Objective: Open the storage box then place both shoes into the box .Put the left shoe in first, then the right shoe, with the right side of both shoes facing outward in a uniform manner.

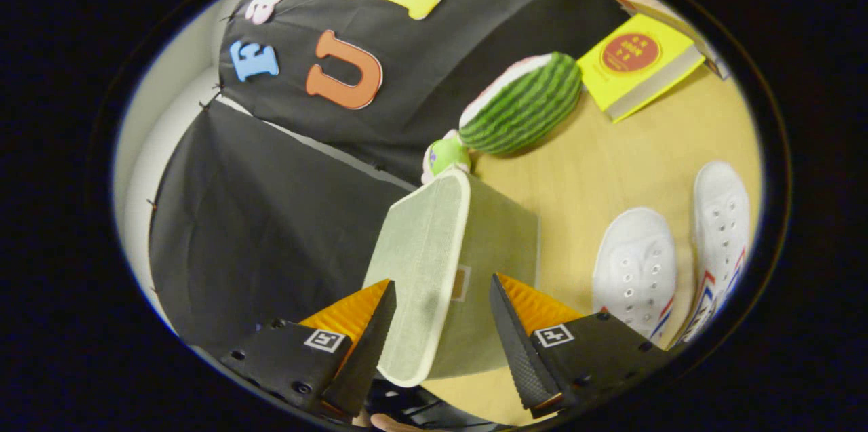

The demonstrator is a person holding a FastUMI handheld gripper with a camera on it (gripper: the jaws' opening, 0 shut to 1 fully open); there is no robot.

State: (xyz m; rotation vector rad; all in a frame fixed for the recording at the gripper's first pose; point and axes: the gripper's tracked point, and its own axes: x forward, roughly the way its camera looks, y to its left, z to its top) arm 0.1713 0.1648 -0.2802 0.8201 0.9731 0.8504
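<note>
A pale green fabric storage box (505, 235) stands on the wooden table (610, 167). Its flat lid (420, 262) has a cream trim and sits between my fingers. My gripper (441, 344) is open and straddles the lid's near edge; one finger (369, 344) lies against the lid's outer face, while the other finger (515, 344) stands off the box's side with a gap. A small tan tab (461, 283) shows under the lid's edge. Two white canvas shoes (636, 269) (720, 228) with red and blue stripes lie side by side beyond the box, apart from it.
Behind the box lie a watermelon plush (525, 103) and a small green toy (446, 155). A yellow book (637, 62) rests at the table's far side, with another book (651, 3) beyond it. The black cloth wall (271, 228) stands close to the lid's side.
</note>
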